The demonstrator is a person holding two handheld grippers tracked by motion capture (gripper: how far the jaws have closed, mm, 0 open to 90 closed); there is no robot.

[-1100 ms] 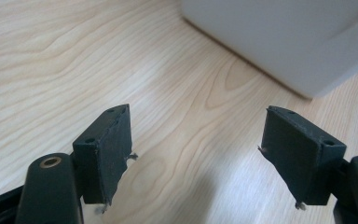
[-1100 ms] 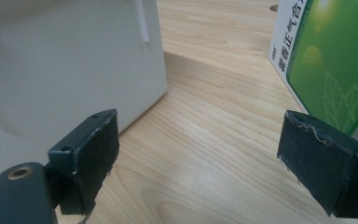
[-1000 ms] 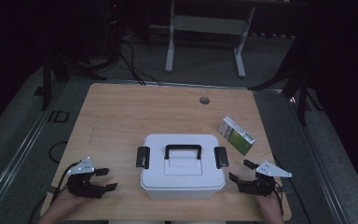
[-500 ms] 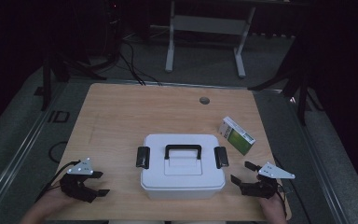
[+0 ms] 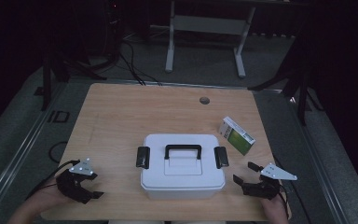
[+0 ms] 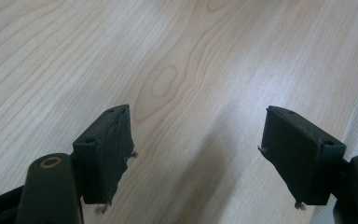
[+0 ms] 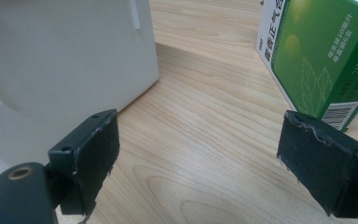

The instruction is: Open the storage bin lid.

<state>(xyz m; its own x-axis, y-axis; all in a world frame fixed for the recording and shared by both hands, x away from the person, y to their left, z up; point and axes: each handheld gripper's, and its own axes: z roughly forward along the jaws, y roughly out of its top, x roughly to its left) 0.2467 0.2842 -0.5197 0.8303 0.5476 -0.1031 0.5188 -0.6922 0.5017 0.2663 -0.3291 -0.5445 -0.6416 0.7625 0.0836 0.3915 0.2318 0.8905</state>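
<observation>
Left hand-held gripper (image 5: 89, 192) and right hand-held gripper (image 5: 248, 174) are resting at the near edge of the surface (image 5: 116, 116), both spread and pinching nothing, flanking the white latched box (image 5: 182, 165), probably staging to release its side latches. The green carton (image 5: 236, 135) is lying at 2 o'clock from the box, just beyond the right gripper.

You held the left gripper (image 5: 92, 192) low at your near left, its jaws spread wide with nothing between them, while your right gripper (image 5: 243, 172) sat at your near right, jaws likewise parted and empty, both hands low near the edge.
</observation>
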